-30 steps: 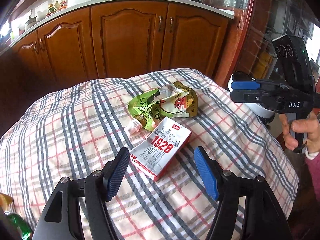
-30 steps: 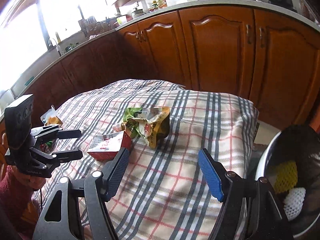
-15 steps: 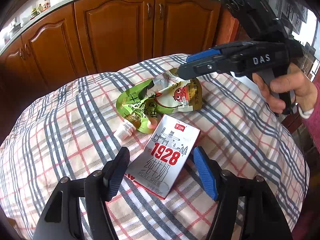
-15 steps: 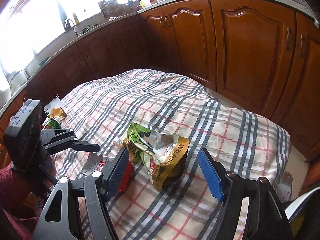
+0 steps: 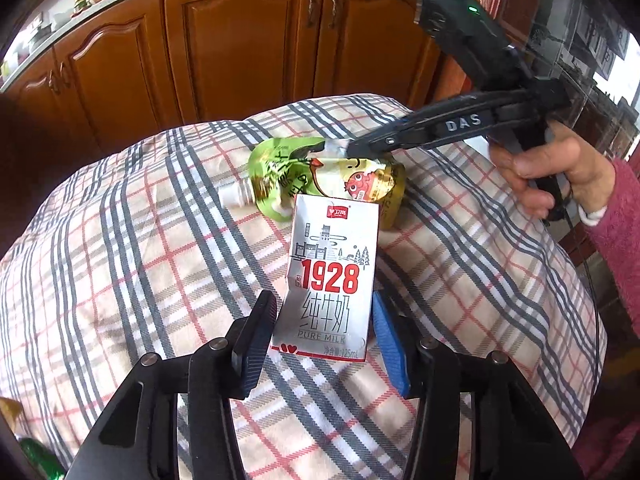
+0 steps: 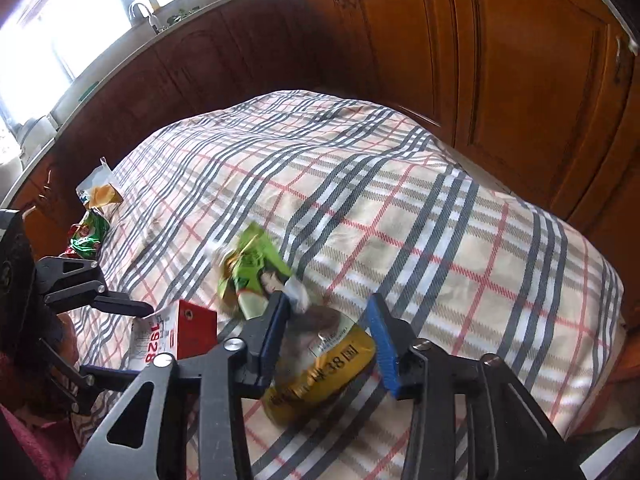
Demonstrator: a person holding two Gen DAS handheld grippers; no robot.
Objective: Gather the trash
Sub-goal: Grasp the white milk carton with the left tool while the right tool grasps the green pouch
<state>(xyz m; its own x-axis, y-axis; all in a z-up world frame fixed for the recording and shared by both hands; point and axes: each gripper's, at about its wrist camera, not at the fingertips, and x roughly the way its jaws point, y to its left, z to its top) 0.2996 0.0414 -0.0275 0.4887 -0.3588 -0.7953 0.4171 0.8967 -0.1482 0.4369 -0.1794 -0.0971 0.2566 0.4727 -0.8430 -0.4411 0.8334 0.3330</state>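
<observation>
A white and red "1928" milk carton (image 5: 332,280) lies on the plaid tablecloth (image 5: 120,260). My left gripper (image 5: 322,330) straddles its near end, jaws narrowed against its sides. It also shows in the right wrist view (image 6: 176,336). Just beyond it lies a crumpled green and gold drink pouch (image 5: 320,178) with a white spout. My right gripper (image 6: 330,334) is over the pouch (image 6: 312,364), jaws either side of it with a gap on the right. In the left wrist view the right gripper (image 5: 356,148) reaches in from the right onto the pouch's top.
More wrappers (image 6: 94,216) lie at the cloth's far left edge. Wooden kitchen cabinets (image 5: 240,40) stand close behind the table. A white bin rim (image 6: 612,452) shows low at the right, beside the table.
Both grippers moved forward and down. My left jaws narrowed around the carton. My right gripper came down over the pouch and its jaws narrowed.
</observation>
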